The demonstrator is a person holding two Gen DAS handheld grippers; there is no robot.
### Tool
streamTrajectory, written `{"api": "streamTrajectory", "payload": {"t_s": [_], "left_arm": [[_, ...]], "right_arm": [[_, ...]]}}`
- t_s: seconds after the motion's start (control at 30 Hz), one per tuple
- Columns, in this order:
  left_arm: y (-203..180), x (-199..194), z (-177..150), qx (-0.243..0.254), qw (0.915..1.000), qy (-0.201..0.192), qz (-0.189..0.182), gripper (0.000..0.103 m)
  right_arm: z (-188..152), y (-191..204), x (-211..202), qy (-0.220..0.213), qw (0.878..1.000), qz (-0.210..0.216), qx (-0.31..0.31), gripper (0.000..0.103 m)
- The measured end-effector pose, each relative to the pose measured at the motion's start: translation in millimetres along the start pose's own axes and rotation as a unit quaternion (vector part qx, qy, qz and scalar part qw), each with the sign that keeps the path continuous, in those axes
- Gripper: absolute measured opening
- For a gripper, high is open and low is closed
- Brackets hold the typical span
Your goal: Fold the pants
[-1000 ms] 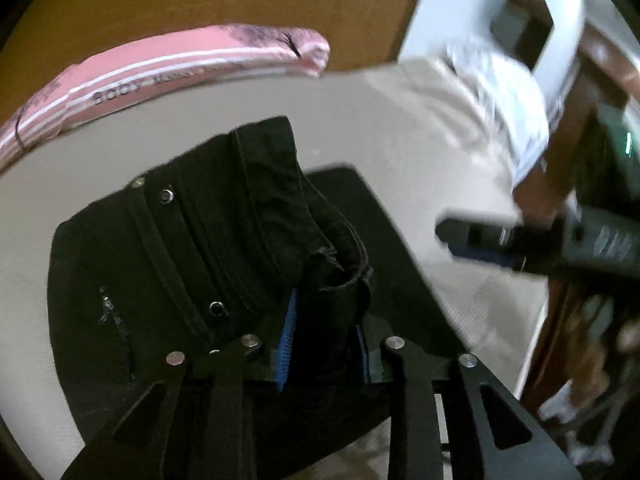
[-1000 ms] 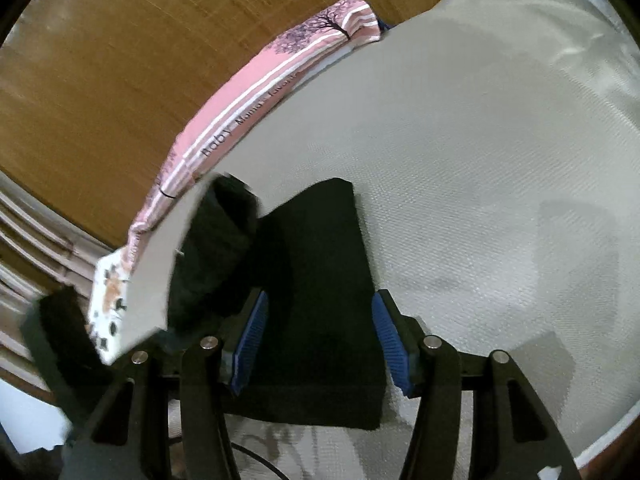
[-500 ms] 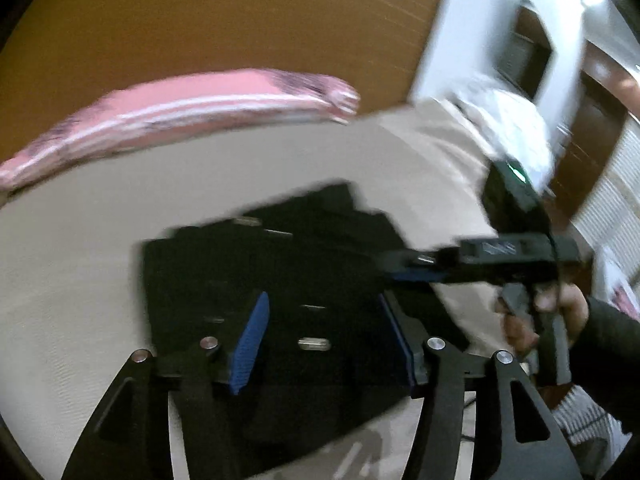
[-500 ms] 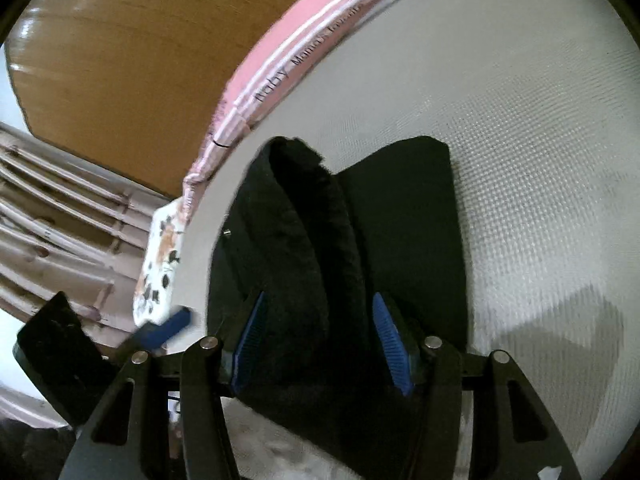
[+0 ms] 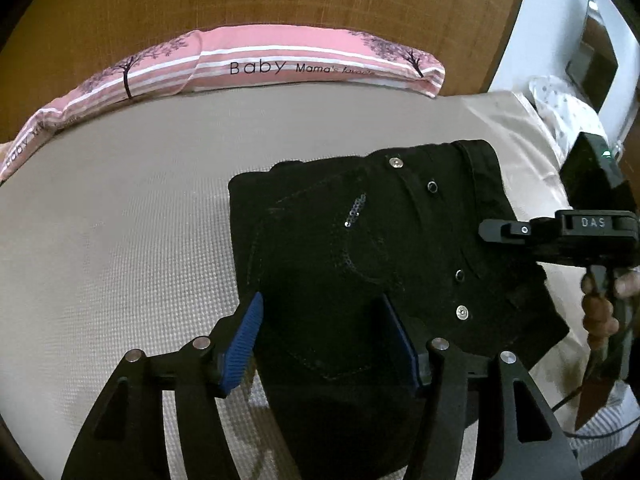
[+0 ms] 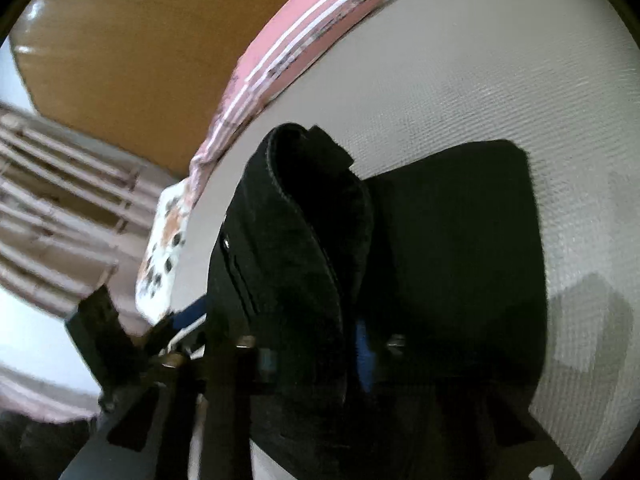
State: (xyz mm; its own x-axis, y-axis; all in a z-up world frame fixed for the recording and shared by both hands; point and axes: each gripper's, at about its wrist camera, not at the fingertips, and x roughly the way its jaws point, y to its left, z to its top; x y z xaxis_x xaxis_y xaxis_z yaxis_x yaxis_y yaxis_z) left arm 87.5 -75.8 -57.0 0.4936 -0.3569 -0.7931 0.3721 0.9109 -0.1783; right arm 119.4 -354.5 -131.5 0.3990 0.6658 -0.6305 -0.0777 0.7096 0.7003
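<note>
My left hand-held gripper (image 5: 320,340) gapes empty over the black pants (image 5: 380,240) on the bed (image 5: 120,200); my right hand-held gripper (image 6: 316,356) has just clamped their raised waistband fold.

The pink striped pillow (image 5: 256,68) says "Baby" in big letters, then "Mama's" and a word I can't make out. The right gripper (image 5: 496,229) has "DAS" on its body.

The left gripper (image 5: 320,340) is matte black, with ribbed blue pads (image 5: 243,342) on its two fingers and round silver screw heads along triangular cut-out arms. The right gripper (image 5: 496,229) is black too, marked "DAS" in pale letters, with a small green light on the box behind. A dark sleeve, possibly, shows at the right edge.
</note>
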Motion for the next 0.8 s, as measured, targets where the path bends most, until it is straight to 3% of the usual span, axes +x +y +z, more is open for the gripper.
{"api": "streamTrajectory", "payload": {"t_s": [0.23, 0.3, 0.4, 0.47, 0.57, 0.63, 0.73, 0.8], "left_arm": [[23, -36, 20, -0.059, 0.9961, -0.048, -0.046, 0.06], [23, -44, 24, -0.062, 0.9949, -0.054, -0.058, 0.06], [14, -46, 26, -0.048, 0.9946, -0.057, -0.072, 0.06], [5, -40, 26, -0.034, 0.995, -0.046, -0.082, 0.06], [-12, -26, 20, -0.003, 0.996, -0.021, -0.087, 0.06], [-21, -19, 14, 0.016, 0.9961, -0.005, -0.086, 0.06], [-33, -7, 4, 0.045, 0.9929, 0.026, -0.106, 0.06], [-40, 5, -3, 0.068, 0.9926, 0.045, -0.09, 0.06]], "right_arm": [[-4, 58, -47, -0.051, 0.996, -0.056, -0.043, 0.011], [-4, 58, -61, -0.068, 0.993, -0.081, -0.05, 0.01], [-7, 28, -69, -0.076, 0.991, -0.11, -0.015, 0.01], [-12, 3, -58, -0.062, 0.987, -0.146, 0.003, 0.01], [-17, -22, -45, -0.057, 0.986, -0.154, 0.026, 0.011], [-16, -26, -50, -0.065, 0.987, -0.141, 0.048, 0.011], [-18, -13, -57, -0.075, 0.984, -0.163, 0.018, 0.011], [-20, -14, -55, -0.073, 0.982, -0.172, 0.017, 0.011]]}}
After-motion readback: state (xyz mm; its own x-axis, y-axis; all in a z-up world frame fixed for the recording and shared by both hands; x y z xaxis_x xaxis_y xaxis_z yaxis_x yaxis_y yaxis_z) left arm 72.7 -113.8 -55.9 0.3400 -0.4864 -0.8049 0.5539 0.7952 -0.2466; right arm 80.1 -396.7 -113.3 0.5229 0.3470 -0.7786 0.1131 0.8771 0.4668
